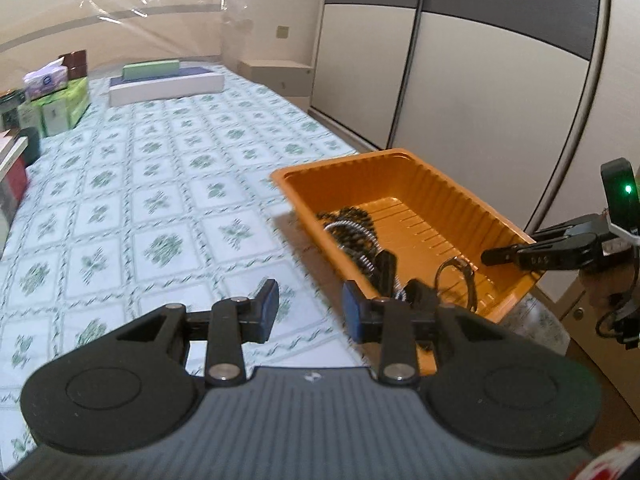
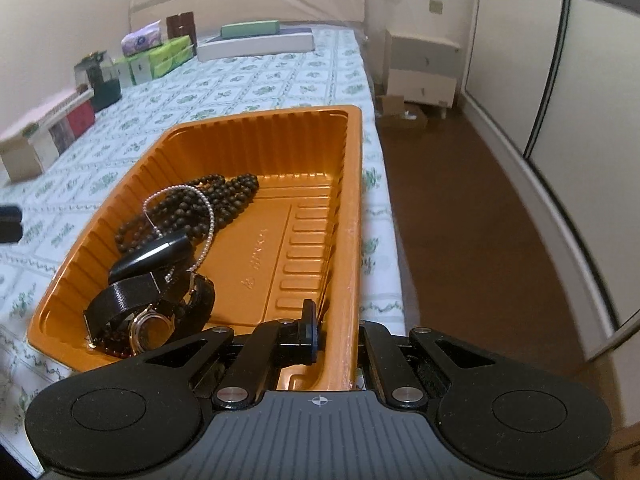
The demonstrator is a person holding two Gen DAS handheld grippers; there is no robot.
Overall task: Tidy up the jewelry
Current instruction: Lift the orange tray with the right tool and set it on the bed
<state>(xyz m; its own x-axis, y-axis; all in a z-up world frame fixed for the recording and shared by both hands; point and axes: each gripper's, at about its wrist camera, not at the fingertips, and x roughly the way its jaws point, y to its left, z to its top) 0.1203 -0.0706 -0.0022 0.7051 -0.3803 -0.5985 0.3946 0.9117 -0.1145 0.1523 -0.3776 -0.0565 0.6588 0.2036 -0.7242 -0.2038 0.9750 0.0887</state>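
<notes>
- Pinching the near right wall of the orange tray (image 2: 200,136), your right claw (image 2: 336,336) is clenched on it: one finger (image 2: 308,330) sits inside the tray, the other is outside the wall and mostly hidden.
- Your left claw (image 1: 310,312) hangs released beside the tray's left side, its blue-padded fingers (image 1: 269,308) apart with only patterned cloth showing between them; it holds nothing.
- In the left wrist view, your right claw (image 1: 486,257) reaches in from the right edge and meets the tray (image 1: 400,160) at its rim.
- Inside the tray, nearest you in the right wrist view, lies a wristwatch (image 2: 150,330) with a metal case and a dark strap (image 2: 120,296), in the near left corner.
- Just past it rests a glossy black oval piece (image 2: 154,254), touching the strap; you cannot tell what it is.
- A thin string of pearly beads (image 2: 208,216) loops over that pile.
- Further in, a heap of dark bead strands (image 2: 216,196) spreads toward the tray's middle; the right half of the floor is bare.
- The tray sits at the edge of a surface covered with a green-and-white floral cloth (image 2: 256,76).
- Along the far left stand tissue packs (image 2: 160,54) and small boxes (image 2: 60,128); at the far end lies a flat white box (image 2: 256,46) with a green block (image 2: 250,29) on top.
</notes>
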